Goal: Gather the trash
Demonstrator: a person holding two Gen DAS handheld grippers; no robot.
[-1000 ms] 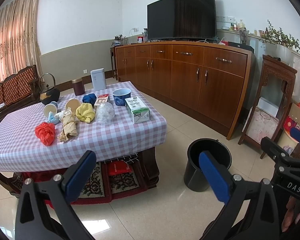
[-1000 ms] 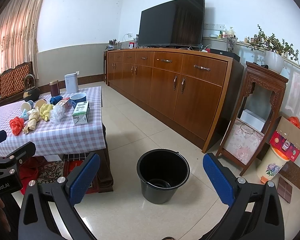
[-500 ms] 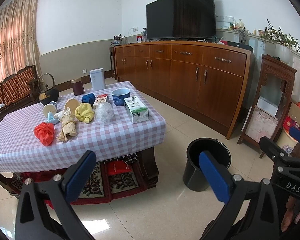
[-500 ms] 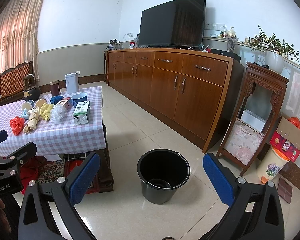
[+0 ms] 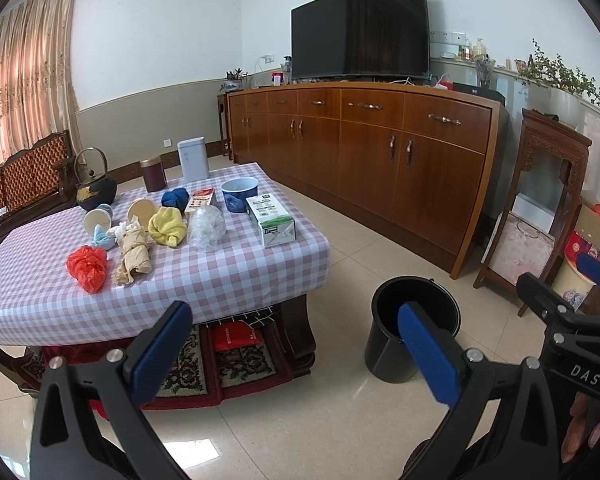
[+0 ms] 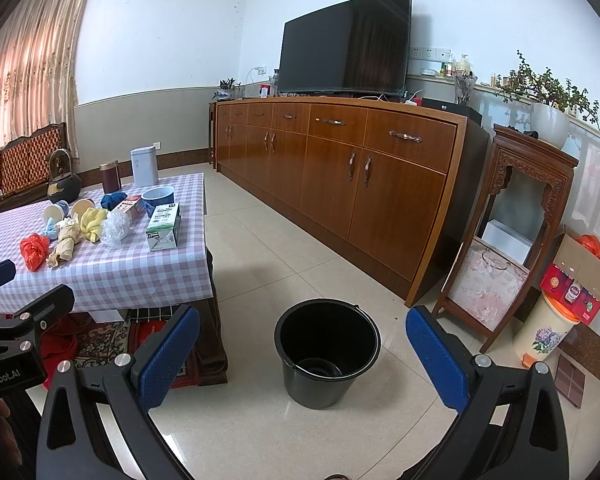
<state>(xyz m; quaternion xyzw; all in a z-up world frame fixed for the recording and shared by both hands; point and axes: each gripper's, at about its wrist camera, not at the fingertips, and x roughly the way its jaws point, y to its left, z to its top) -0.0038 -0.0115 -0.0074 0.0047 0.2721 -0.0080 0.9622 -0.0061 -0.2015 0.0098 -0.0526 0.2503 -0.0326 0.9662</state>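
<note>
A low table with a checked cloth (image 5: 228, 280) carries trash: a red plastic bag (image 5: 88, 266), crumpled brown paper (image 5: 134, 258), a yellow cloth (image 5: 167, 227), a clear crumpled bag (image 5: 207, 227), a green-and-white carton (image 5: 271, 221), paper cups (image 5: 98, 219) and a blue bowl (image 5: 240, 194). A black bucket (image 6: 327, 350) stands on the tiled floor right of the table. My left gripper (image 5: 296, 344) is open, well short of the table. My right gripper (image 6: 302, 356) is open too, facing the bucket from above the floor. Neither holds anything.
A long wooden sideboard (image 5: 380, 152) with a television (image 5: 360, 28) lines the back wall. A carved wooden stand (image 6: 512, 236) and a cardboard box (image 6: 580, 276) sit at the right. A dark teapot (image 5: 96, 190), a maroon tin (image 5: 153, 175) and a white canister (image 5: 193, 159) stand at the table's far side.
Both views have shifted very slightly; the grippers stay open and empty and nothing on the table has moved.
</note>
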